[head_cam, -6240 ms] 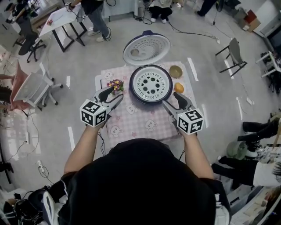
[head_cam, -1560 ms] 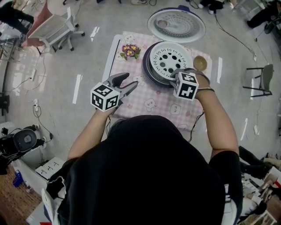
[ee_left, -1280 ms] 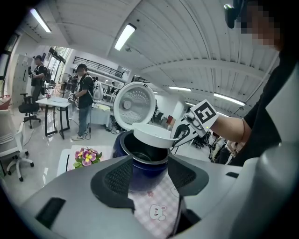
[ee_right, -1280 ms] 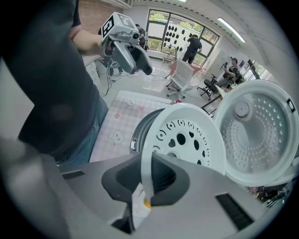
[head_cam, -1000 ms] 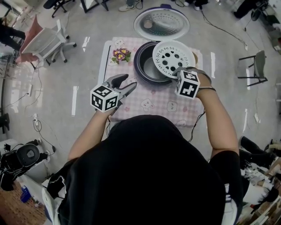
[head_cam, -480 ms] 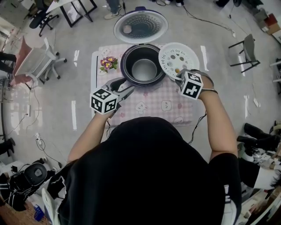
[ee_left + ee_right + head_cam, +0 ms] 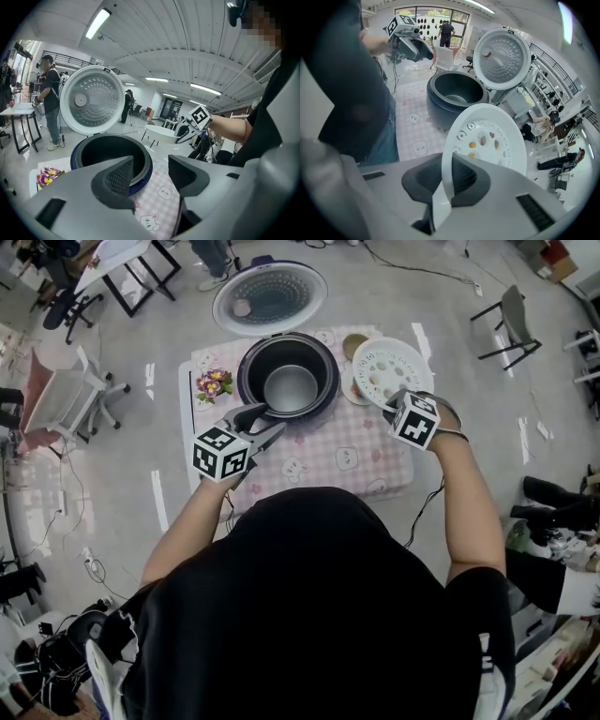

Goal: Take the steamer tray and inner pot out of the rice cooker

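My right gripper [image 7: 398, 401] is shut on the rim of the white perforated steamer tray [image 7: 389, 369]. It holds the tray above the table's right end, to the right of the rice cooker [image 7: 288, 376]. In the right gripper view the tray [image 7: 487, 140] stands edge-on between the jaws. The dark inner pot [image 7: 291, 388] sits uncovered in the cooker, whose lid [image 7: 270, 298] is swung open behind. My left gripper [image 7: 258, 423] hangs open and empty at the cooker's front left. From the left gripper view the pot's rim [image 7: 112, 152] lies just beyond the jaws.
A pink checked cloth [image 7: 347, 460] covers the small table. A flower bunch [image 7: 214, 384] lies left of the cooker and a small bowl [image 7: 354, 345] behind the tray. Something orange shows through the tray's holes. Chairs, cables and people stand around on the floor.
The right gripper lifted the steamer tray off the cooker and carried it right, uncovering the inner pot. The left gripper drifted closer to the cooker's front, still open.
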A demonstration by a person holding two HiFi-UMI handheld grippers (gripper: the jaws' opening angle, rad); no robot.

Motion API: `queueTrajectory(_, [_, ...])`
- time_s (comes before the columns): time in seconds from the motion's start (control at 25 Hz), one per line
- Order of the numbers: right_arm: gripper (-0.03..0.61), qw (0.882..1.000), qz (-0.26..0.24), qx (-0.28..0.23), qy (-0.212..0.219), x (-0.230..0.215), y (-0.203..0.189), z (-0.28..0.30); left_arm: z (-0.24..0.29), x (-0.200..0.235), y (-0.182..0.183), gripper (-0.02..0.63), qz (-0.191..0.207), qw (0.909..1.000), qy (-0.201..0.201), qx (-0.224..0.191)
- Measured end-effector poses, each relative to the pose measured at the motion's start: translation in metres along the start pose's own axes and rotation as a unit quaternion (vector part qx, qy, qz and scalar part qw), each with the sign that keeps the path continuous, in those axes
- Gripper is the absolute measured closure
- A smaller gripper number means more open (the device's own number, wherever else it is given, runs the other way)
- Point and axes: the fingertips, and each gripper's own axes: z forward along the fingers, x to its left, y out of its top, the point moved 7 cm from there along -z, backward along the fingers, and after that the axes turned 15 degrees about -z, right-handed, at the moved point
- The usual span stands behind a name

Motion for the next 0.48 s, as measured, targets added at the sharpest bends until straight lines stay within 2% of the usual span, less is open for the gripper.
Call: queueTrajectory(0.48, [0.546,0.999,0.034,0.001,0.021,0.022,-0.023,0.02,0.016,-0.005,-0.001,0.36,0.008,0.9997,-0.011,0.019])
